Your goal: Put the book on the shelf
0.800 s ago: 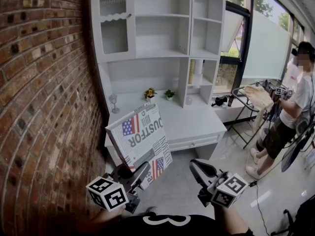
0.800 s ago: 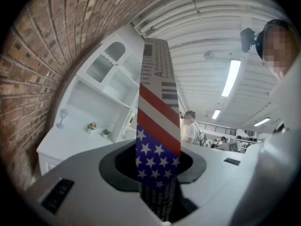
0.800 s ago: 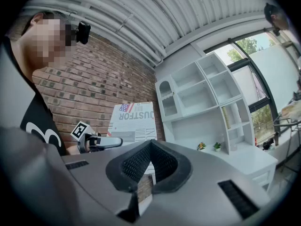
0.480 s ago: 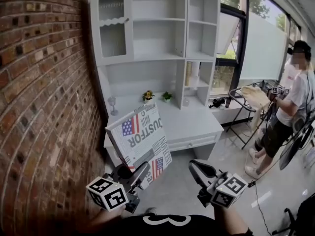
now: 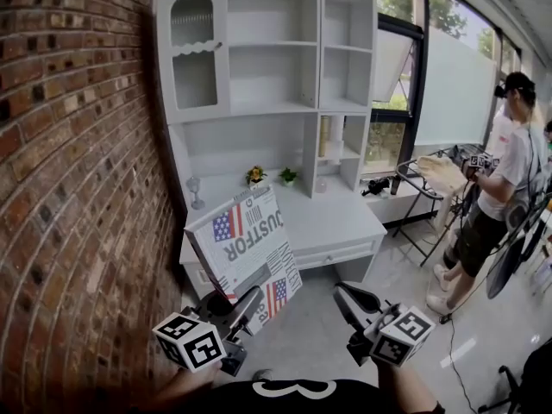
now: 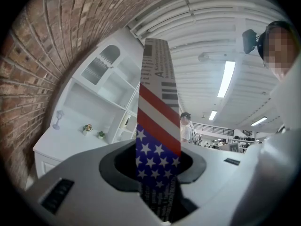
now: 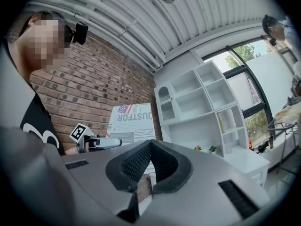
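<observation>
Low in the head view, the left gripper point(image 5: 244, 310) clamps the lower corner of the book point(image 5: 246, 244). The book is held tilted in the air in front of the white table point(image 5: 332, 222). The right gripper point(image 5: 347, 298) hangs beside it, apart from the book. Behind them, one narrow compartment of the shelf unit point(image 5: 267, 50) holds a yellowish upright thing point(image 5: 324, 136).

Left gripper view: both jaws press on the book's flag-printed edge.

Right gripper view: its jaws are closed together with nothing between them.
</observation>
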`<action>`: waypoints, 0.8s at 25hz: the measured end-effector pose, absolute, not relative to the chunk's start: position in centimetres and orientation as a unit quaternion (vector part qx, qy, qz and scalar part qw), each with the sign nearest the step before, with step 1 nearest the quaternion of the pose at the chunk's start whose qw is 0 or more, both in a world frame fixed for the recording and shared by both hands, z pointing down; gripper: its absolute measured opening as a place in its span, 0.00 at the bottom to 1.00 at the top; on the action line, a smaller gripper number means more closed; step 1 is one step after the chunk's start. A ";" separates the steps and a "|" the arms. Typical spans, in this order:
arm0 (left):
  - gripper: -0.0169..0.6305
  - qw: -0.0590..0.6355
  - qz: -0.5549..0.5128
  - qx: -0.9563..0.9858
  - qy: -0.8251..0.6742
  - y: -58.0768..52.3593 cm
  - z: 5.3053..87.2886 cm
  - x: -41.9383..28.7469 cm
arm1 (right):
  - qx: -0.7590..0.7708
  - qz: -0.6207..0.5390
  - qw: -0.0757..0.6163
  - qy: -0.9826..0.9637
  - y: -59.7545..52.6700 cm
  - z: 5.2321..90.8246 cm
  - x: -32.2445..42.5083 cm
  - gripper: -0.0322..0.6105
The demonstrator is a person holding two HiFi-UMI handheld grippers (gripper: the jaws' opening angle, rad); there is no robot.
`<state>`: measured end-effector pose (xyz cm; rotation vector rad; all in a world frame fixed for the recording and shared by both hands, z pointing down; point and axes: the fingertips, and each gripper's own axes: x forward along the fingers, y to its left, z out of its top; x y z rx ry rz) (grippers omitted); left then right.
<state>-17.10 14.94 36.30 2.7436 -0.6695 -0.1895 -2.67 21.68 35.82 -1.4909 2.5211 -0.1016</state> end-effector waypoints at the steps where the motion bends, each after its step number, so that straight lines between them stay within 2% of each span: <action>1: 0.26 0.155 -0.066 0.958 -0.234 14.8 36.3 -17.1 | -0.506 -0.040 0.107 0.855 21.6 35.8 -2.7 0.07; 10: 0.26 0.157 -0.063 0.957 -0.237 15.1 38.0 -15.5 | -0.509 -0.043 0.104 0.853 22.0 38.7 -0.6 0.07; 20: 0.26 0.168 -0.054 0.956 -0.233 9.3 39.3 -14.4 | -0.513 -0.058 0.102 0.850 16.1 39.4 0.5 0.07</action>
